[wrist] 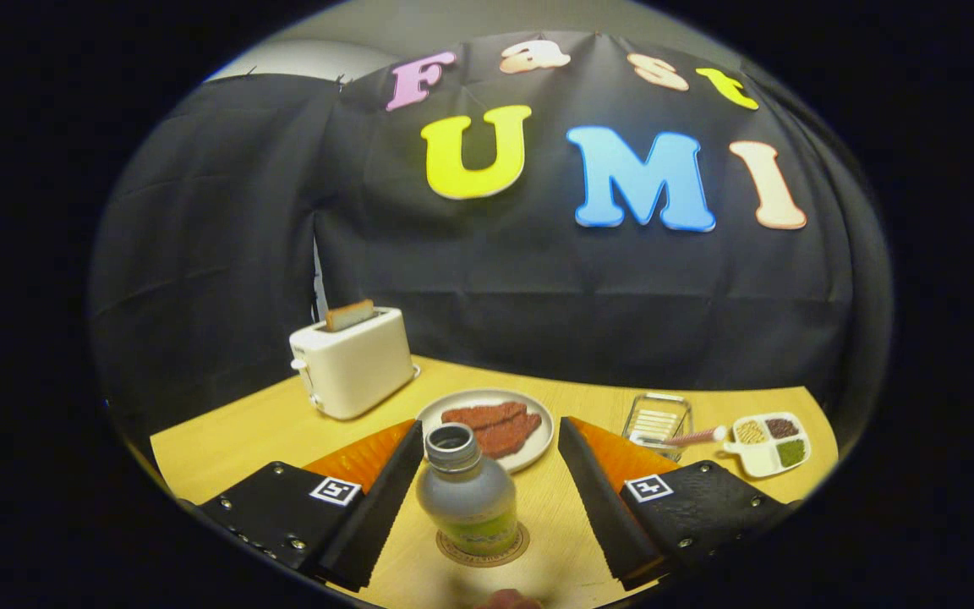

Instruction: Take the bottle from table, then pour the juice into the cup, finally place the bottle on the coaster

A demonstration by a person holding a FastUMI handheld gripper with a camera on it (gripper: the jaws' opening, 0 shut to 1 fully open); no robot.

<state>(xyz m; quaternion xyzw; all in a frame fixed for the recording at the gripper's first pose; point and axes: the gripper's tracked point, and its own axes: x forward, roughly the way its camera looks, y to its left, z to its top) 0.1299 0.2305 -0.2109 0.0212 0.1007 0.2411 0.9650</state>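
A small clear bottle (467,491) with an open neck and a green label stands upright on a round brown coaster (484,545) on the wooden table (225,436). My gripper (487,452) is open, one finger on each side of the bottle, with a visible gap between each finger and the bottle. The bottle sits closer to the left finger. Nothing is held.
Beyond the fingers lies a plate (487,427) with reddish meat slices. A white toaster (353,362) with a slice of bread stands at the back left. A clear slotted box (658,418) and a divided white dish (768,441) of grains sit to the right.
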